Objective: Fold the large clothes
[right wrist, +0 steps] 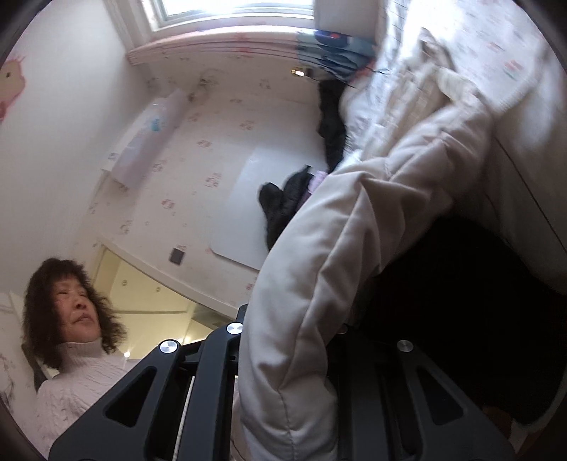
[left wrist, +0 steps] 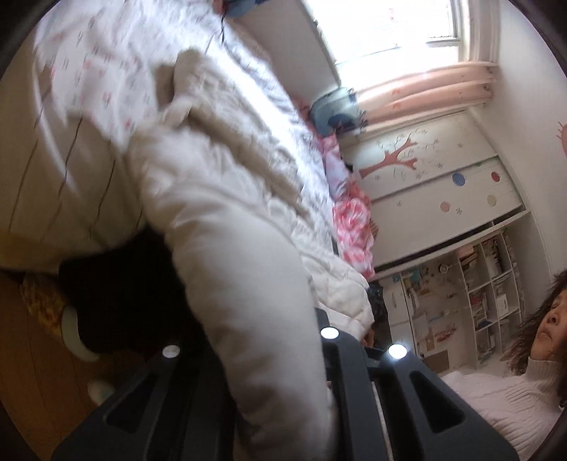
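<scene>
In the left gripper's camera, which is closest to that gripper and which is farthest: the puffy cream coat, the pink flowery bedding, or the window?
From the left gripper:
1. Puffy cream coat, clamped between its fingers.
2. Pink flowery bedding, on the bed's far side, mid-picture.
3. Window, top of the picture, beyond the bed.

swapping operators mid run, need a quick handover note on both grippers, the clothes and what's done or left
Left gripper: shut on a padded part of the cream padded coat.
Right gripper: shut on another padded part of the same coat.
Coat: its held parts are lifted; the rest lies crumpled on the bed with the patterned sheet.
Done: both grips taken.
Left: no fold shows yet; probably spread the coat flat, then fold it.
</scene>
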The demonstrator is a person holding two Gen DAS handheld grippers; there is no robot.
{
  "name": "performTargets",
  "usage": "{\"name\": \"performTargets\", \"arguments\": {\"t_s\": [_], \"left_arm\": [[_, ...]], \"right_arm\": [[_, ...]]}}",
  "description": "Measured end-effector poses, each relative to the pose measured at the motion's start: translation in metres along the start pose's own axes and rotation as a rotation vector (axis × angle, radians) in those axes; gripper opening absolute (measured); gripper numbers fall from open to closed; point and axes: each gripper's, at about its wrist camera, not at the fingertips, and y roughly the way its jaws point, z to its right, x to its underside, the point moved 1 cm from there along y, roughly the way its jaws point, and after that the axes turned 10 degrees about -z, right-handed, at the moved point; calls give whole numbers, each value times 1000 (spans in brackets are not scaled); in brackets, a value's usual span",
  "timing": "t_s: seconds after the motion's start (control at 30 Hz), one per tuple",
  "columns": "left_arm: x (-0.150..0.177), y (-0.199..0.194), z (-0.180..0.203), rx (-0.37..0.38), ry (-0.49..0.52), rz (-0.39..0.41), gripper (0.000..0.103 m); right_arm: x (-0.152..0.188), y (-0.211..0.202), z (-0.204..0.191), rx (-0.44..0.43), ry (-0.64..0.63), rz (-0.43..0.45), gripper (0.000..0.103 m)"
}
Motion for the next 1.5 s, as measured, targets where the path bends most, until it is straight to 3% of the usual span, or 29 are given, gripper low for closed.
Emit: {"name": "performTargets", "arguments": {"t_s": [0.33, 0.63, 1.0, 1.43, 1.5], "left_arm": [[-56, -14, 34, -53, 94, 163, 10], [-117, -16, 30, 11, 60, 302, 10], [-161, -10, 23, 35, 50, 360, 10], [-246, 12, 9, 30, 19, 445, 10], [-264, 21, -1, 35, -22, 461, 10]], "right_arm": [[-60, 4, -18, -36, -85, 52, 15], [-118, 25, -30, -12, -91, 127, 15], [-162, 38, -24, 42, -77, 152, 15], [-255, 62, 18, 148, -1, 224, 16], [-272, 67, 32, 181, 30, 235, 17]]}}
